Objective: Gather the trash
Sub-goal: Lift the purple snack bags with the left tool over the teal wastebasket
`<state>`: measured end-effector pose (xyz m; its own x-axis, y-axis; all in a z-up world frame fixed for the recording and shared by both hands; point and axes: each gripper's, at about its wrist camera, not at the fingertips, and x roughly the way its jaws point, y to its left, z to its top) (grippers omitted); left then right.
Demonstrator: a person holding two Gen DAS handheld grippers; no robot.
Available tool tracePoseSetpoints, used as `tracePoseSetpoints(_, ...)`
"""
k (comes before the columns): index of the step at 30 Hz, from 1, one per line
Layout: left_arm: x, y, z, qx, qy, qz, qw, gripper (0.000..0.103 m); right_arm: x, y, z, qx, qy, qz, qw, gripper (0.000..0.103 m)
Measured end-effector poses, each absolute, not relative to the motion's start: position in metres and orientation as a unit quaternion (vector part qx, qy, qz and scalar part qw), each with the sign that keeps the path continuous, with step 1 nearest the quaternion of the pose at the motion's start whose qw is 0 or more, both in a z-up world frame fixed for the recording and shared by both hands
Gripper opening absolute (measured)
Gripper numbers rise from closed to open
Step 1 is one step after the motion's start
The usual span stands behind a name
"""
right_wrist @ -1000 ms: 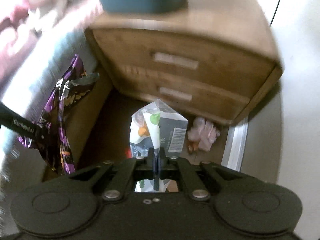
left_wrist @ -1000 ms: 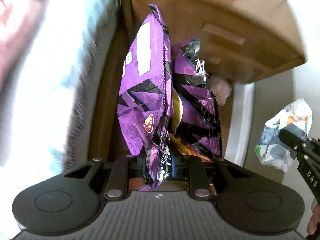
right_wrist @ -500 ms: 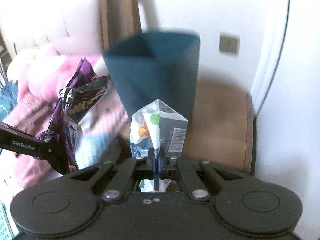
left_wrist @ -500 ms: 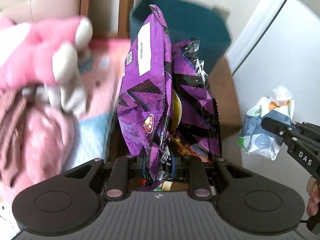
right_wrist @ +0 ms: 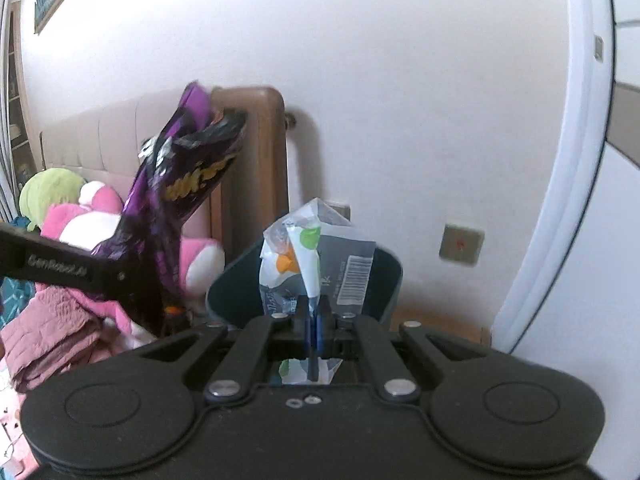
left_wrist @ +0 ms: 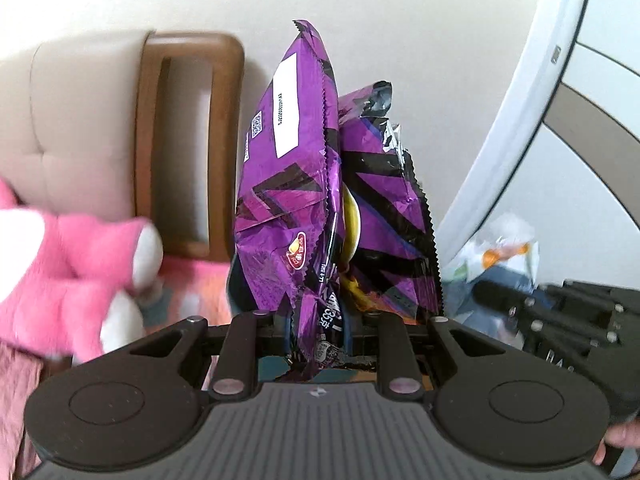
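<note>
The left gripper (left_wrist: 320, 320) is clamped tight on a bunch of purple snack bags (left_wrist: 332, 184), which stand upright before the wooden headboard (left_wrist: 188, 140). The right gripper (right_wrist: 314, 312) pinches a white and grey wrapper (right_wrist: 316, 256) between closed jaws, directly in front of the dark teal bin (right_wrist: 388, 280) standing beside the bed's pink plush toy (right_wrist: 88, 220).

Both my tools are matte black plastic. My left gripper (left_wrist: 320, 332) rides on a ribbed housing flanked by two round discs, with silver rivets on its linkage bars. My right gripper (right_wrist: 314, 320) has blue pads, two small screws behind them, and white lettering along its side.
</note>
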<state>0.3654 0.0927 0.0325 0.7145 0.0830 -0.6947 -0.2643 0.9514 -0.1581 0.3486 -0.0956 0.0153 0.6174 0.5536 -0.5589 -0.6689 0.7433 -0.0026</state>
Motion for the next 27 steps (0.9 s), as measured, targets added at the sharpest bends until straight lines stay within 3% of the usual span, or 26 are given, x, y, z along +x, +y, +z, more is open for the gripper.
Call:
tracePoseSetpoints(9, 0.437, 0.101, 0.018, -0.085, 0.369, 0.114, 0.918, 0.022, 0.391, -0.056, 0.002, -0.121, 0.301, 0.329, 0.887, 0.002)
tracePoseSetpoints(20, 0.465, 0.107, -0.046, -0.071, 0.439, 0.112, 0.889, 0.022, 0.422, -0.03, -0.05, -0.127, 0.363, 0.31, 0.869, 0.002)
tracePoseSetpoints(27, 0.476, 0.109, -0.082, -0.07, 0.486, 0.11, 0.864, 0.022, 0.428, -0.021, -0.072, -0.152, 0.389, 0.304, 0.857, 0.01)
